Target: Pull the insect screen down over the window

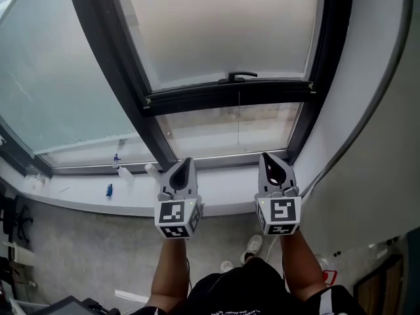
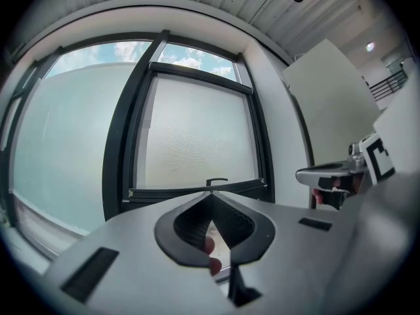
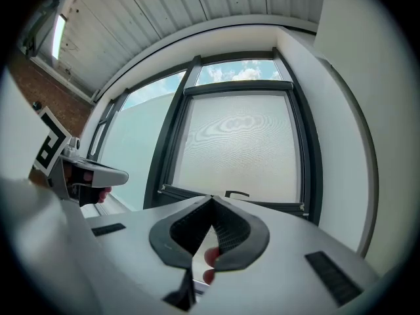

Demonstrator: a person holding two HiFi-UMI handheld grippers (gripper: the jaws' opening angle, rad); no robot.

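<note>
The insect screen (image 1: 216, 31) is a pale mesh sheet in the dark window frame, also seen in the left gripper view (image 2: 197, 136) and the right gripper view (image 3: 239, 143). Its dark bottom bar (image 1: 226, 96) hangs partway down, with bare glass below it. A small black handle (image 1: 241, 76) sits on the bar's middle (image 2: 217, 181) (image 3: 237, 193). My left gripper (image 1: 186, 162) (image 2: 211, 194) and right gripper (image 1: 268, 157) (image 3: 211, 199) are side by side over the sill, short of the window. Both are shut and hold nothing.
A white sill (image 1: 216, 192) runs under the window, with a small white bottle (image 1: 125, 172) and blue bits (image 1: 109, 189) on its left part. A large frosted pane (image 1: 59, 77) lies left, a white wall (image 1: 367, 143) right. The person's shoes (image 1: 253, 245) are on the grey floor.
</note>
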